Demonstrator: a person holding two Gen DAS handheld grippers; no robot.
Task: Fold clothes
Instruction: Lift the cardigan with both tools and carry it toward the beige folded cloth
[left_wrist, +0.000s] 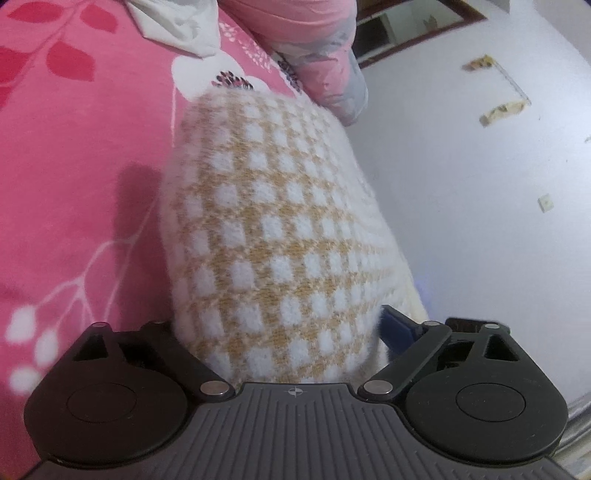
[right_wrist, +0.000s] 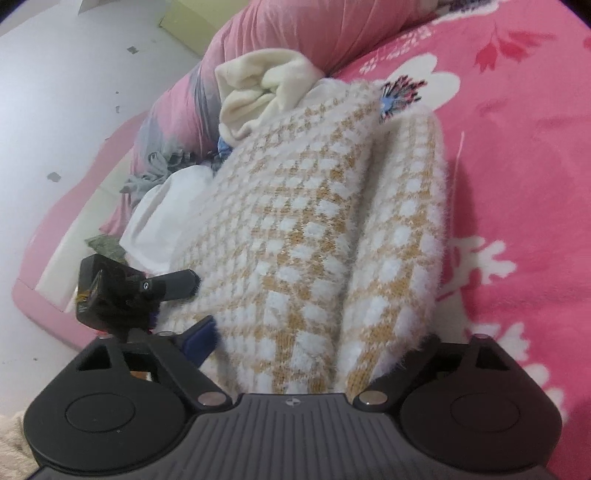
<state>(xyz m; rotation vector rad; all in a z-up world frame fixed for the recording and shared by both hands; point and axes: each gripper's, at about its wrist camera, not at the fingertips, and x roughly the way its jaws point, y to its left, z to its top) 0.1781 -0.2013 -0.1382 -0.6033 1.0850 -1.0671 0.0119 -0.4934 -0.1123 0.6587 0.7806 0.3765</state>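
A fuzzy white-and-mustard checked knit sweater (right_wrist: 317, 229) lies folded into a long bundle on the pink floral bed cover (right_wrist: 524, 155) — one narrower fold rests along the side of the sweater nearer the middle of the bed. The left tongs (left_wrist: 280, 332) and the right tongs (right_wrist: 314, 339) each straddle the near end of the sweater with jaws wide apart, and whether the pads press the knit I cannot tell. Beyond the sweater's far end sit a crumpled cream cloth (right_wrist: 258, 96) and a pink pillow (right_wrist: 314, 33).
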